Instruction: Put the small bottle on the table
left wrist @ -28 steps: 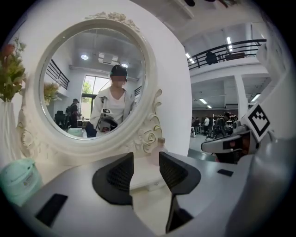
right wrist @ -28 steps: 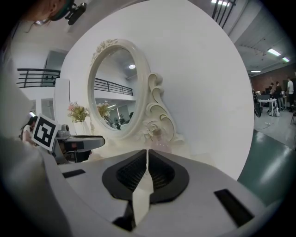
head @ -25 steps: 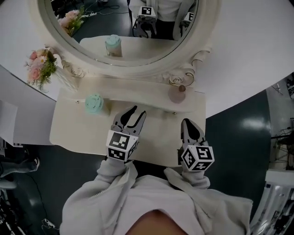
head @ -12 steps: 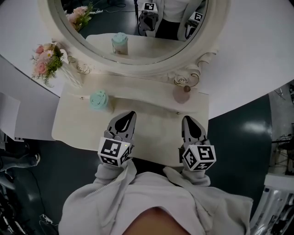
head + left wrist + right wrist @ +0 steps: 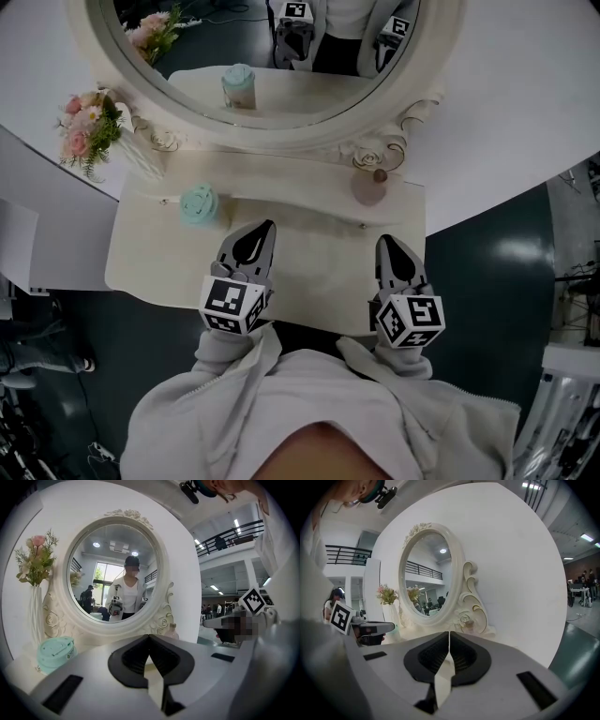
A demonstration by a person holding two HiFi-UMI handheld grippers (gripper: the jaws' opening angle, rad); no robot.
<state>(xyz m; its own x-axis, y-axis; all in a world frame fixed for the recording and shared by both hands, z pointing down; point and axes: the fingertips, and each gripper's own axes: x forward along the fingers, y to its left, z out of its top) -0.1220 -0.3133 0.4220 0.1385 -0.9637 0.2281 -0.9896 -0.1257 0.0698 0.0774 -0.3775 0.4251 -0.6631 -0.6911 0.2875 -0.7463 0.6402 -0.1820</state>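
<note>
The small pinkish bottle with a brown cap stands upright on the raised back ledge of the cream vanity table, under the mirror's right scroll. In the left gripper view only its top shows over the jaws; the right gripper view catches the cap. My left gripper hovers over the table's middle, shut with nothing in it. My right gripper is shut and empty, just short of the bottle.
A mint green jar sits on the ledge's left part. A white vase of pink flowers stands at the far left. The oval mirror rises behind the ledge. Dark floor lies beyond the table's right edge.
The left gripper's jaws, wide apart a second ago, have closed on nothing. Both grippers stay over the table front, almost unmoved.
</note>
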